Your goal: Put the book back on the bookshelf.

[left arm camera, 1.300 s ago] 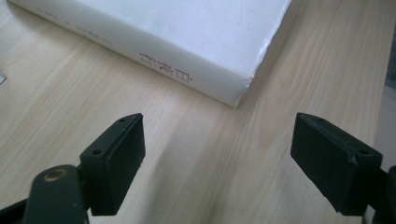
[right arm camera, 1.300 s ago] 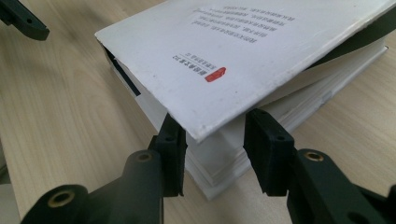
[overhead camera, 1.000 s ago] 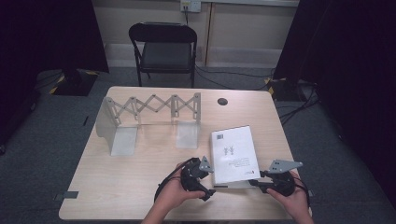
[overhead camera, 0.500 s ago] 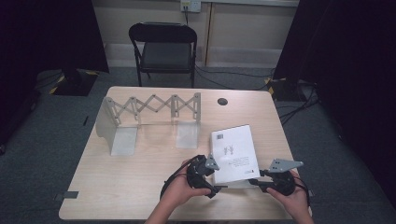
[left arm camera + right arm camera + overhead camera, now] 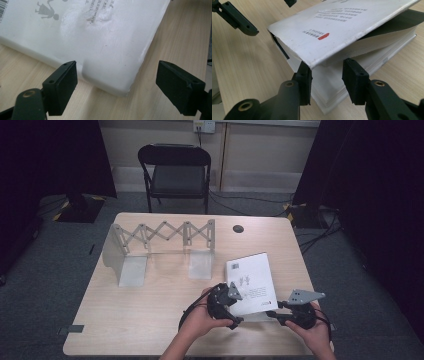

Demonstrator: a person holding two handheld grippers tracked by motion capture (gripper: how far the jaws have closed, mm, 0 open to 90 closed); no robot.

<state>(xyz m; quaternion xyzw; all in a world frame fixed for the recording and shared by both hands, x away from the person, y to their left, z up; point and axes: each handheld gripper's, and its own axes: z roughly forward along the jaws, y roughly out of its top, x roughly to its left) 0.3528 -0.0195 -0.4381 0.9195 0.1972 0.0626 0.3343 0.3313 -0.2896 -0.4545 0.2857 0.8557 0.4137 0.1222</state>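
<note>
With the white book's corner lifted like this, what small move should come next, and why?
Probably close the right gripper on the raised corner. Its fingers stand open either side of the book cover's corner, which is lifted off the pages. The left gripper waits open by the near edge.

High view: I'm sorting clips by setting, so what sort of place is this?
Probably a lab or recording studio: black curtains, cables on grey carpet, a lone folding chair.

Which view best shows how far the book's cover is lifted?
The right gripper view: the book has its cover raised off the pages near the corner. The left gripper view shows a flat white cover corner; the high view shows the book whole but small.
</note>
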